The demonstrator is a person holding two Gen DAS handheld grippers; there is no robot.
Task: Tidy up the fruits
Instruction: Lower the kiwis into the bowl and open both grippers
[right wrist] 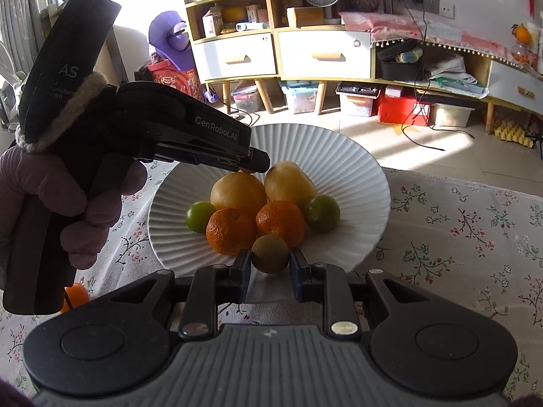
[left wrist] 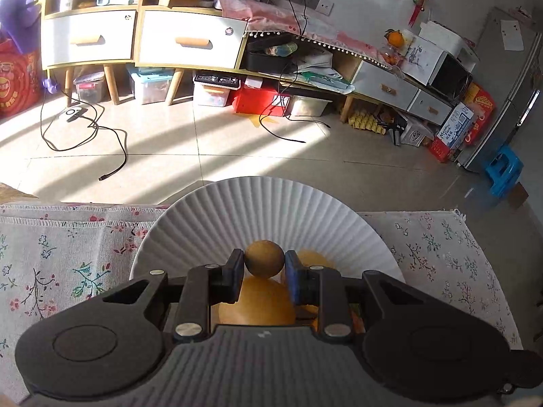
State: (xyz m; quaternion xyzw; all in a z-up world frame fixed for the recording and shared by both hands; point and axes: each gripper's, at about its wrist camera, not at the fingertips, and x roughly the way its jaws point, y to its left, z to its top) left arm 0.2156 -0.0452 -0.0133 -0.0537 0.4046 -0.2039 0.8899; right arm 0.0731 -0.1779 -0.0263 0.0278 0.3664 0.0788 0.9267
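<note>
A white ribbed plate (right wrist: 353,183) on the floral cloth holds two large yellow fruits (right wrist: 237,192), two mandarins (right wrist: 230,230) and two green fruits (right wrist: 322,216). My right gripper (right wrist: 270,257) is shut on a small brown-green round fruit (right wrist: 270,252) just above the plate's near rim. In the left wrist view, my left gripper (left wrist: 264,261) is shut on a small brown round fruit (left wrist: 264,258) over the plate (left wrist: 251,203), above the yellow fruits (left wrist: 264,300). From the right wrist view, the left gripper (right wrist: 259,163) reaches in from the left over the pile, and its fruit is nearly hidden.
A gloved hand (right wrist: 68,203) holds the left gripper at the left. One orange (right wrist: 76,296) lies on the cloth (right wrist: 458,237) behind that hand. The table's far edge (left wrist: 85,207) runs just past the plate, with tiled floor and low cabinets (left wrist: 190,39) beyond.
</note>
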